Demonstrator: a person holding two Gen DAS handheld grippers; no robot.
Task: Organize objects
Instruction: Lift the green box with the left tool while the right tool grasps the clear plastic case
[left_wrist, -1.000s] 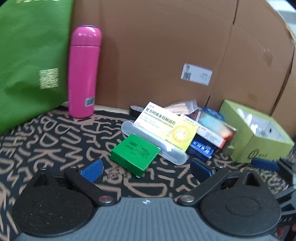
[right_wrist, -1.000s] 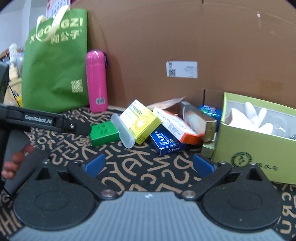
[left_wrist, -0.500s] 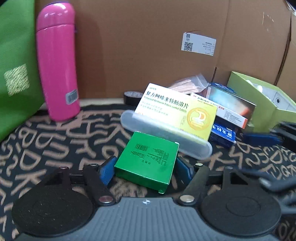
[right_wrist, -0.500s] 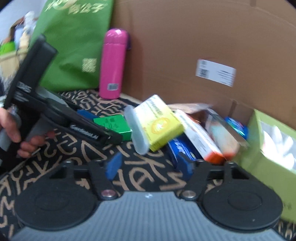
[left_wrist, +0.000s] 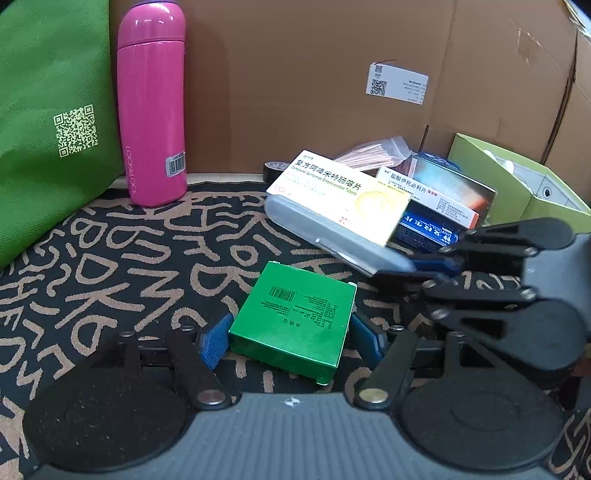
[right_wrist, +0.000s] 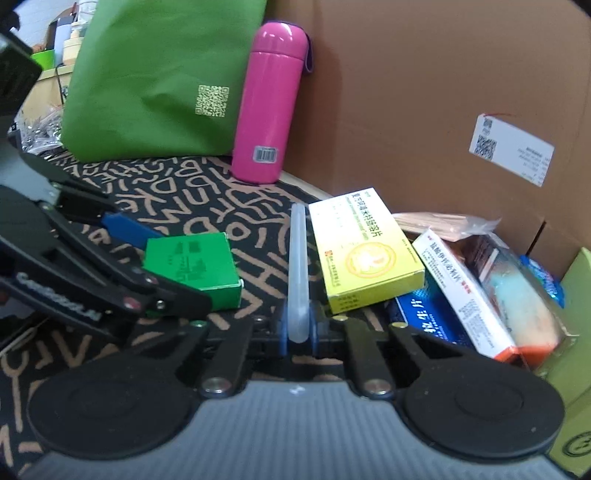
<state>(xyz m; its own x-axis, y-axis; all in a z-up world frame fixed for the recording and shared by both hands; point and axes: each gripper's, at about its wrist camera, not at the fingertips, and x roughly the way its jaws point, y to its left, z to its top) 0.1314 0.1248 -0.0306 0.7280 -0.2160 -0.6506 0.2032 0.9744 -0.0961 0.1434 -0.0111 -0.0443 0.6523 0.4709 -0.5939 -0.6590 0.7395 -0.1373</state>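
The left gripper (left_wrist: 290, 338) has its blue pads against both sides of the small green box (left_wrist: 293, 325), which lies flat on the black patterned cloth (left_wrist: 110, 266); the box's near edge hides where pad meets card. The right gripper (right_wrist: 298, 330) has just been closing and now pinches the near end of the translucent plastic case (right_wrist: 298, 266), standing on edge. From the left wrist view its far end is lost under the yellow medicine box (left_wrist: 343, 194) leaning on it. Both grippers tilt down toward the cloth, the right one rolled on its side. Behind, a heap of cartons overlaps, partly hiding the blue box (right_wrist: 428, 317). The lime-green open box (left_wrist: 517, 181) is cut off at the frame edge. The pink bottle (left_wrist: 151, 107) stands upright against the cardboard wall (left_wrist: 314, 74).
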